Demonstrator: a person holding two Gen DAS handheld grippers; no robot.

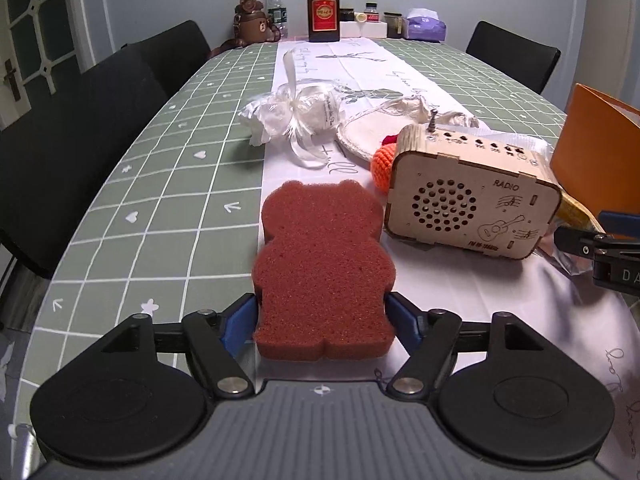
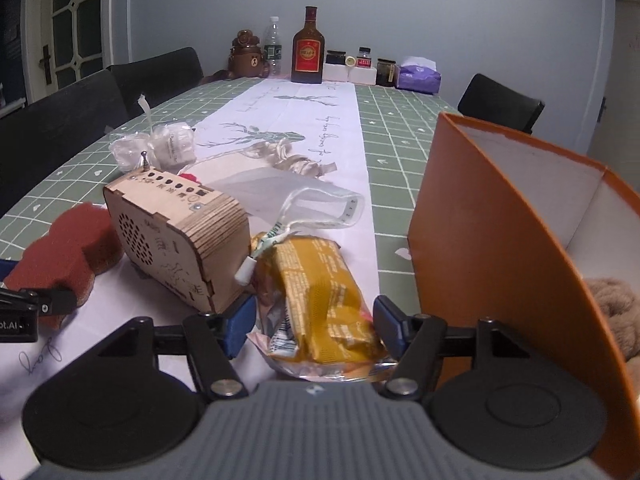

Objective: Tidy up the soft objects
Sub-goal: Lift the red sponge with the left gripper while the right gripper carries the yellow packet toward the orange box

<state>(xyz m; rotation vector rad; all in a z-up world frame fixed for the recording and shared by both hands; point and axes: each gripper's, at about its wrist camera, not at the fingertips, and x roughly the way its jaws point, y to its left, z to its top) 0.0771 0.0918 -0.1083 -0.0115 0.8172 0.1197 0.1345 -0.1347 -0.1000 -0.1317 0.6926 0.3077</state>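
We're early in this one, judging by the clutter. Our left hand-held gripper [image 1: 322, 322] has its blue pads pressed against both sides of the bear-shaped brown sponge [image 1: 322, 268], which lies flat on the counter [image 1: 160, 184] right between the fingers. Our right hand-held gripper [image 2: 316, 322] sits half-open around the yellow snack packet [image 2: 320, 300], pads just beside it; we can't tell if they touch. To its right stands the orange box [image 2: 492, 240] with one fuzzy brown plush [image 2: 616, 300] already inside. Still out ahead of the left one: the white ribbon-tied bundle [image 1: 288, 114] and an orange knitted thing [image 1: 382, 166] behind the wooden radio [image 1: 472, 200].
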